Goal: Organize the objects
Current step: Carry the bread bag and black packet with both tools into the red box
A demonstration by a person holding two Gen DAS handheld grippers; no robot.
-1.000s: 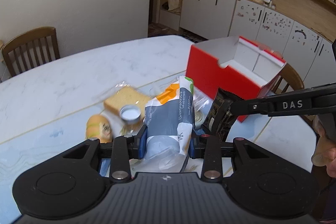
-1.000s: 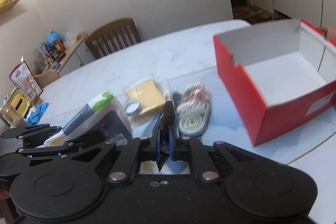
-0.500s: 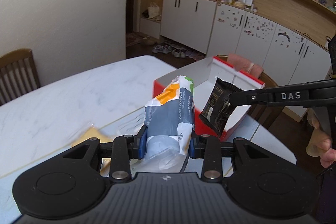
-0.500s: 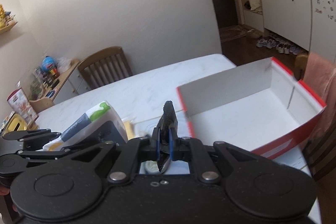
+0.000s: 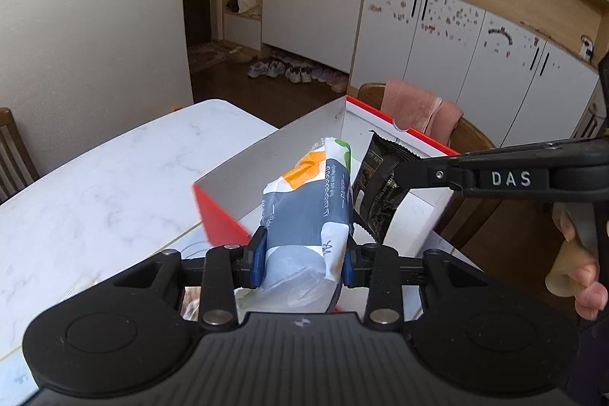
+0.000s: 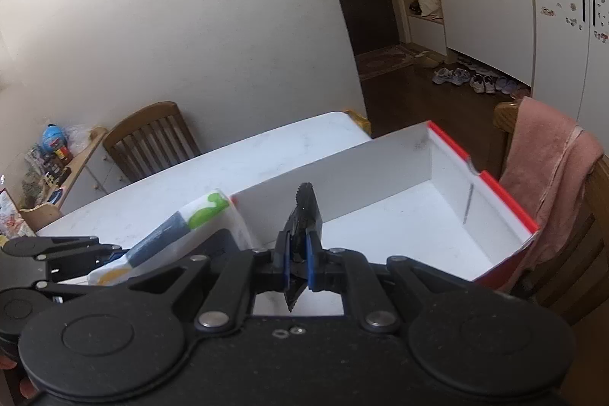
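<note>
While my left gripper [image 5: 304, 255] pinches the grey-and-white pouch [image 5: 310, 212] and my right gripper [image 6: 298, 263] clamps the black snack packet [image 6: 302, 215], both hang over the red box [image 6: 510, 206]; its white inside holds nothing I can see.

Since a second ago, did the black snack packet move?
Yes. The black snack packet, in the right hand-held gripper, travelled from beside the red box to above its opening.

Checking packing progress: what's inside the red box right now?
The red box shows a bare white floor and walls, nothing in it. Its near left corner is hidden behind the right gripper and its black packet.
</note>
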